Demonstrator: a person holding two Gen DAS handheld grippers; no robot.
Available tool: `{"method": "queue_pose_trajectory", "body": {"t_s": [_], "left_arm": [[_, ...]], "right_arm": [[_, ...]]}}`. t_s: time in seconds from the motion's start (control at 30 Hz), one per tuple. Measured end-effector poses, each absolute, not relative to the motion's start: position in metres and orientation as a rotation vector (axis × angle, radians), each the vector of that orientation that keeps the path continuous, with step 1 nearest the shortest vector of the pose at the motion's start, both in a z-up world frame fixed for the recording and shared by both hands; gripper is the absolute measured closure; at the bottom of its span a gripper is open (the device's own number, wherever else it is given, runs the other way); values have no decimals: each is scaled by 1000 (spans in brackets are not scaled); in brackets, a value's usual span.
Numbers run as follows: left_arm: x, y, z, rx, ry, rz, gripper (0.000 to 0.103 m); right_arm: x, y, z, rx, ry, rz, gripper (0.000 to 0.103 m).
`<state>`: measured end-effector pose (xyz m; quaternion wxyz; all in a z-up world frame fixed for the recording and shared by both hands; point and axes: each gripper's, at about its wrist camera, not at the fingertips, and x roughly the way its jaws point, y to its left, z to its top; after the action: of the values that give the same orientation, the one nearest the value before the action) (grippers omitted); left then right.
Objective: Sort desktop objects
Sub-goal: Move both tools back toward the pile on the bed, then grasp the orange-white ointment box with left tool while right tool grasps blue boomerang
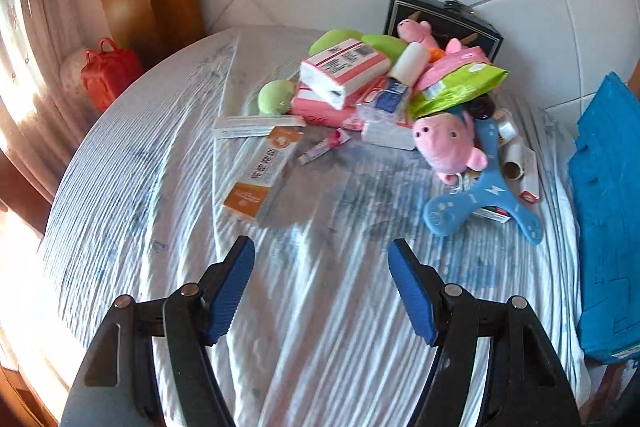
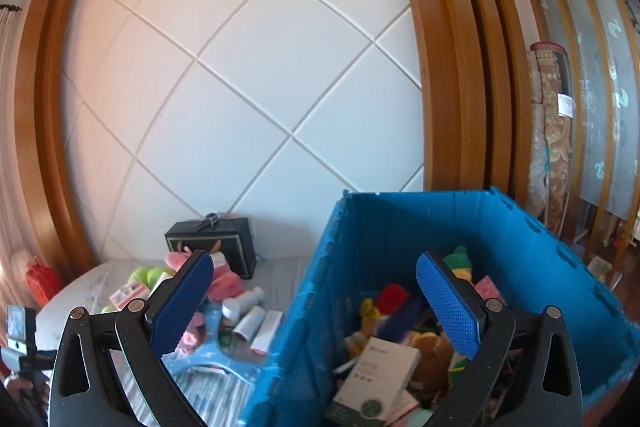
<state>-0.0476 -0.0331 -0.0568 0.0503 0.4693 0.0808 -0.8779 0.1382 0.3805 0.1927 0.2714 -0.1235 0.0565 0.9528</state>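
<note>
My left gripper (image 1: 321,247) is open and empty, above the striped cloth, short of a heap of objects. The heap holds a pink pig plush (image 1: 446,145), a blue three-armed toy (image 1: 486,201), pink and white boxes (image 1: 342,71), a green packet (image 1: 460,87) and an orange and white box (image 1: 262,173). My right gripper (image 2: 314,269) is open and empty, over the near left edge of a blue crate (image 2: 532,259). In the crate lie a white and green box (image 2: 374,381) and several toys. The heap also shows left of the crate (image 2: 236,303).
A black box (image 1: 444,21) stands against the white tiled wall behind the heap. A red bag (image 1: 108,73) sits at the far left past the table edge. The blue crate (image 1: 608,207) stands at the table's right. Wooden frames flank the wall.
</note>
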Motion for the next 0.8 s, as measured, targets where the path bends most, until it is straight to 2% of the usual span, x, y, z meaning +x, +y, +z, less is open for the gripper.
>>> {"method": "queue_pose_trajectory", "body": {"t_s": [0.33, 0.57, 0.8], "left_arm": [[-95, -132, -118, 1626, 155, -2633, 34], [-147, -127, -135, 1679, 90, -2657, 34], [-199, -115, -168, 1773, 107, -2594, 34]], "right_arm": [[46, 283, 160, -527, 190, 2619, 0], [3, 290, 99, -790, 264, 2561, 0], [-49, 320, 38, -1038, 311, 2526, 0]]}}
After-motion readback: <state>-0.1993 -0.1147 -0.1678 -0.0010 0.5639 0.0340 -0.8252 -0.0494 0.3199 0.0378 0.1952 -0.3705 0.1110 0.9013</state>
